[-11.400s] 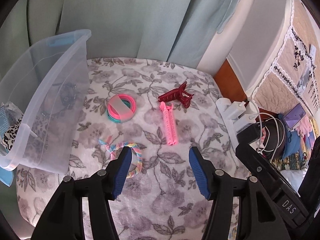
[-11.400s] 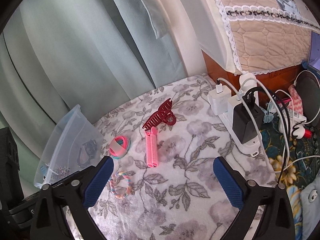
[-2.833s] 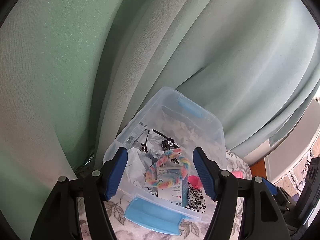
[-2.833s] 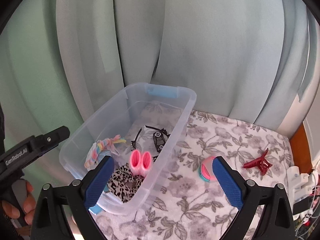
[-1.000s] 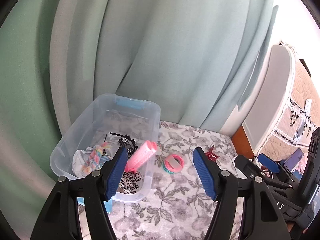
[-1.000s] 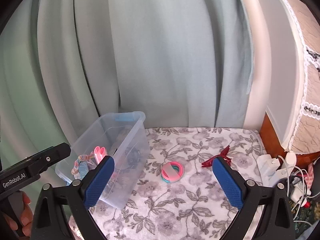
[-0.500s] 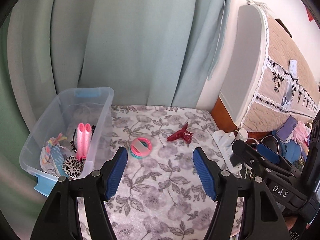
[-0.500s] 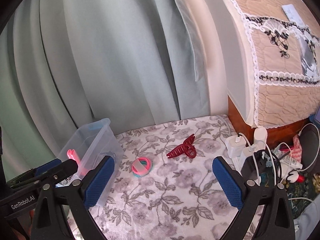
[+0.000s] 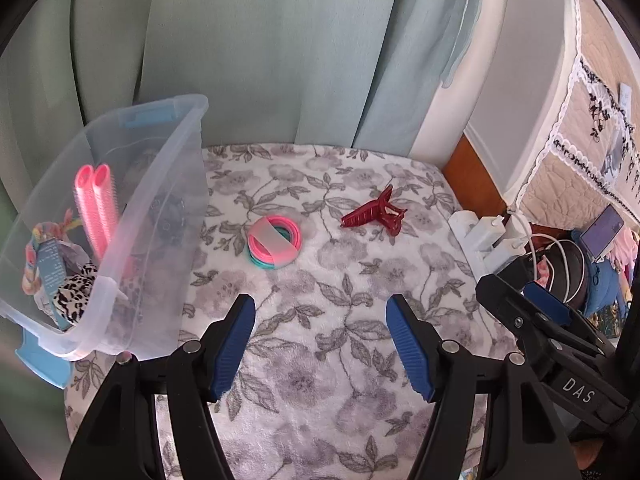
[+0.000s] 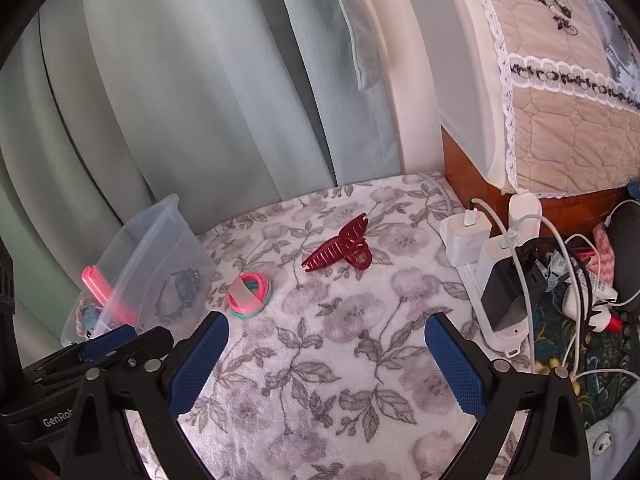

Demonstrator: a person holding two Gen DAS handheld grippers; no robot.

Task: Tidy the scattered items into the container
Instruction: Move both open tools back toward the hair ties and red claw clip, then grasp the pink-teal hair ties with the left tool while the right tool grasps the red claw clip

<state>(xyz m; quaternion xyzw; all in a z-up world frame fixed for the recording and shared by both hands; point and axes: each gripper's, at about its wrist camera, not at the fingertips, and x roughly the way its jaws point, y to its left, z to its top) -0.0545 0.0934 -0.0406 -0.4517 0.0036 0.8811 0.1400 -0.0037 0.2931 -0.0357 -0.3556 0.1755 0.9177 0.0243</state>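
Container [image 9: 160,184] sits left of hair ties [image 9: 274,242] and claw clip [image 9: 374,212]; both tongs [image 9: 320,340] [image 10: 326,360] spread, empty.

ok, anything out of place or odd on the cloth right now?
Two items lie loose outside the clear bin: the bundle of pink and teal hair ties and the dark red claw clip. The pink roller leans tilted inside the bin. Nothing spilled or broken.
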